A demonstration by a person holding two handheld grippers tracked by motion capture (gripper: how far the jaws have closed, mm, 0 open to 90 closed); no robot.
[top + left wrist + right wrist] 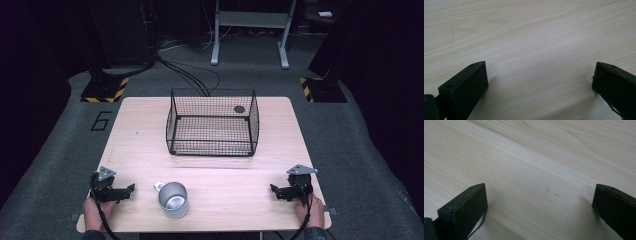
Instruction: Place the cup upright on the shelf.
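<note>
The metal cup (173, 199) stands upright near the bench's (150, 135) front edge, left of centre — nearer the left gripper (131, 189) than the right gripper (272, 188). Both sets of jaws gape wide, empty (wire basket (212, 127) behind the cup).

A: Room?
B: Dark, walls black. Grey carpet floor (345, 135). Light wood table (135, 130) lit from above, rounded corners.
A: Beyond its far edge?
B: Grey metal frame (250, 30) on 2 feet. Black cables (192, 75) run across the carpet. 2 yellow-black striped bases (105, 90), 1 off each far corner.
A: Markings?
B: A "6" (101, 120) on the floor, off the left edge.
</note>
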